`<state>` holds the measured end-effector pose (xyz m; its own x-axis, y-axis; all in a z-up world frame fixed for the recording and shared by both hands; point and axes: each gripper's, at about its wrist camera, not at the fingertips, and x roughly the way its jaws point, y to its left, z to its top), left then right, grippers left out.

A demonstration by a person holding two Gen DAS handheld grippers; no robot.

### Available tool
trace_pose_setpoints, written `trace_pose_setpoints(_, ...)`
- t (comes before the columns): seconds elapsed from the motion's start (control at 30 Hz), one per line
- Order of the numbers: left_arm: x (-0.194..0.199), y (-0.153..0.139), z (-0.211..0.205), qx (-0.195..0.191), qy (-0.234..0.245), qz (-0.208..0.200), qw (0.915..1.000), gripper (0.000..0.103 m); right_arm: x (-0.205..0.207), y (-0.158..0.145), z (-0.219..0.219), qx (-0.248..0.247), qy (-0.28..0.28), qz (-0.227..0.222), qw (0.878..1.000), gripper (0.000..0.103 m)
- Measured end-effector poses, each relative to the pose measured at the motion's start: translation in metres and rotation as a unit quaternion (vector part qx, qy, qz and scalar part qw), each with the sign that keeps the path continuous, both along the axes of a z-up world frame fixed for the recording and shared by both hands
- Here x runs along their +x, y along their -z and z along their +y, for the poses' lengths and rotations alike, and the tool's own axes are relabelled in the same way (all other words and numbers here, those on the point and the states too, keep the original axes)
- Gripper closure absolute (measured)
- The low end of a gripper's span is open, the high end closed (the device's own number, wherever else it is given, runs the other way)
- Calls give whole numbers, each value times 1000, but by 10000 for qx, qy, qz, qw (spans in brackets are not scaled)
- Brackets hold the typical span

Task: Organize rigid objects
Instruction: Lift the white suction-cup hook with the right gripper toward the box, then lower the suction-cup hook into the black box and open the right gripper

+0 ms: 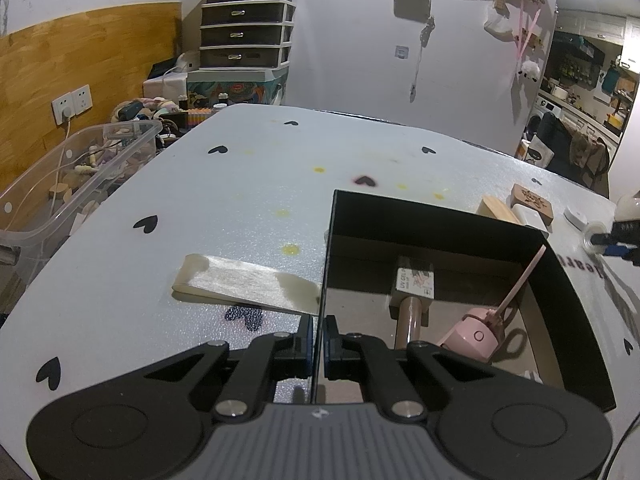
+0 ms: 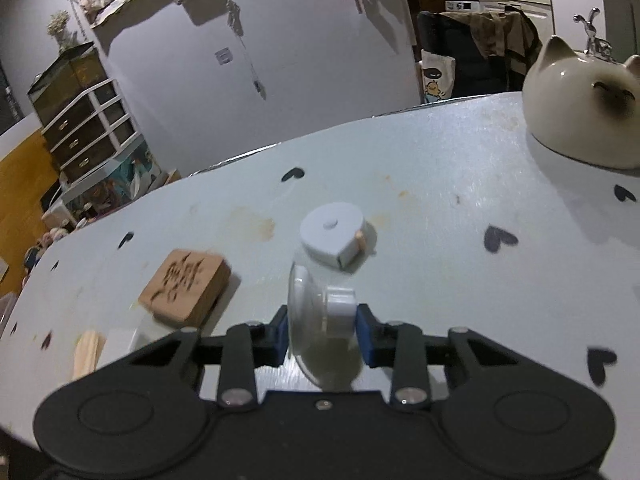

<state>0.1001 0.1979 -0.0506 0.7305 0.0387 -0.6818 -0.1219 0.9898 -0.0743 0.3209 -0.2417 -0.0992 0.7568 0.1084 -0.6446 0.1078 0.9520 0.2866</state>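
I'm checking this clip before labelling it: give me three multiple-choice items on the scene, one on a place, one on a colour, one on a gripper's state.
1. Where does the pink device lie?
A. inside the black box
B. on the carved wooden block
C. in a drawer

2. What colour are the heart marks on the table cover?
A. red
B. black
C. green

3. How does the right gripper stand?
A. wide open over a bare spot
B. shut with nothing between its fingers
C. shut on the clear suction cup

Key: 1 A, the left wrist view shows it on the box floor beside a pink stick. 2 B, the hearts show dark in both views. 3 C, both blue pads press against the cup's sides.
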Motion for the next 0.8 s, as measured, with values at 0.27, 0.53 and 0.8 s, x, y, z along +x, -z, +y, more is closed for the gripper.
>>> trace_pose_setpoints(0.27, 0, 0, 0, 2, 4, -1, 10000, 99, -50, -4, 13, 152, -464, -124, 9987, 68)
trace_pose_setpoints(0.53, 0, -1, 0, -2, -8, -4, 10000, 99, -100, -27, 50, 428, -1280, -385, 9901, 68)
trace_pose_setpoints(0.8, 0, -1, 1, -1, -9, -7, 10000, 99, -132, -66, 114, 842, -2616, -773, 9584, 68)
